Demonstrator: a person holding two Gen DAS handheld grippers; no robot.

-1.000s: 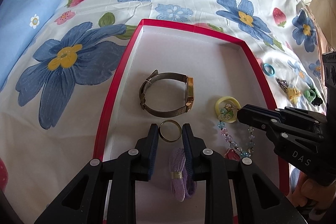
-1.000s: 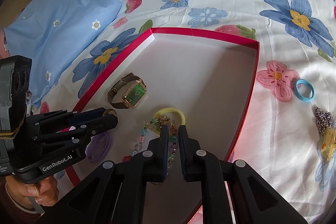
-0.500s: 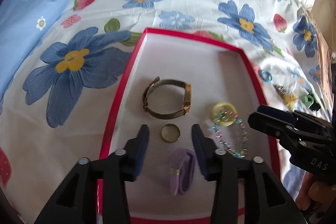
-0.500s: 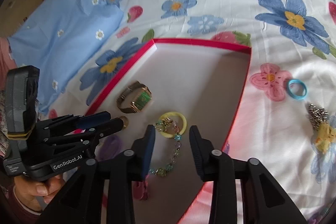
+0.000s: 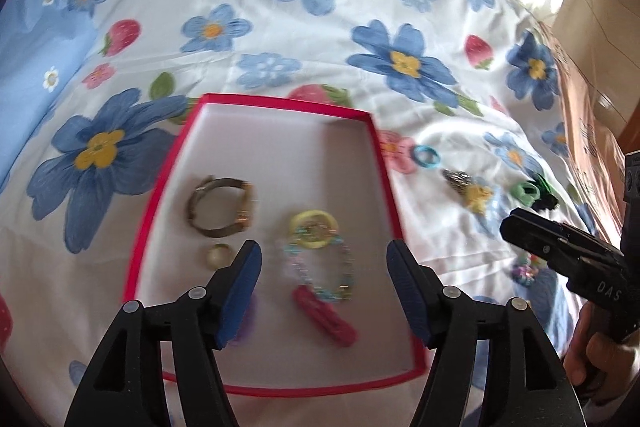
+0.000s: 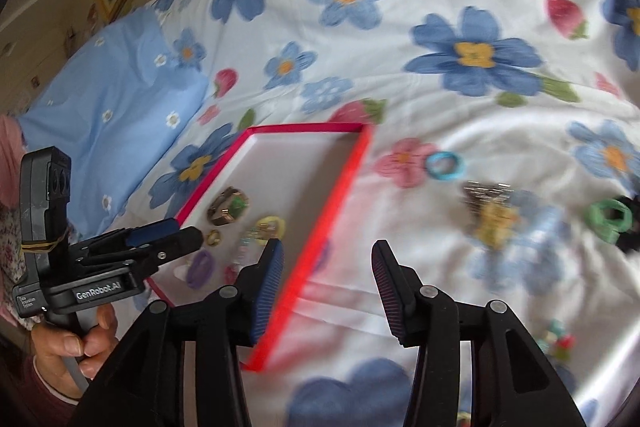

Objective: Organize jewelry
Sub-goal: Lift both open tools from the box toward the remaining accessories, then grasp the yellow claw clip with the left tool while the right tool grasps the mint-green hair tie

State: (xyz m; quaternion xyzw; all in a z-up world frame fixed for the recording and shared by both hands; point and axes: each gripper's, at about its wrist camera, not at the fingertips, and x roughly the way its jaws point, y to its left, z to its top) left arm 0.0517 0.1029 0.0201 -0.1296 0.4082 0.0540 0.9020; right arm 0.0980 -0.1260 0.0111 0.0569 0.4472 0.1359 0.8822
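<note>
Both claws spread, left claw above red tray

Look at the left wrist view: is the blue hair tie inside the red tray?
No: the blue hair tie lies on the bedsheet, beside the red tray.

Each claw is built of matte black plastic links joined by round silver rivets, two on either side, and ends in two fingers faced with ribbed dark-blue pads. The left claw seen from the other camera carries white lettering reading "GenRobot.AI" on its side, a small white label near the handle, and a yellow rubber band wrapped round its upright black housing. The right claw shows "DAS" in pale letters on its flank. The left hand has bare skin, short nails and a dark reddish sleeve cuff; the right hand is bare too.
</note>
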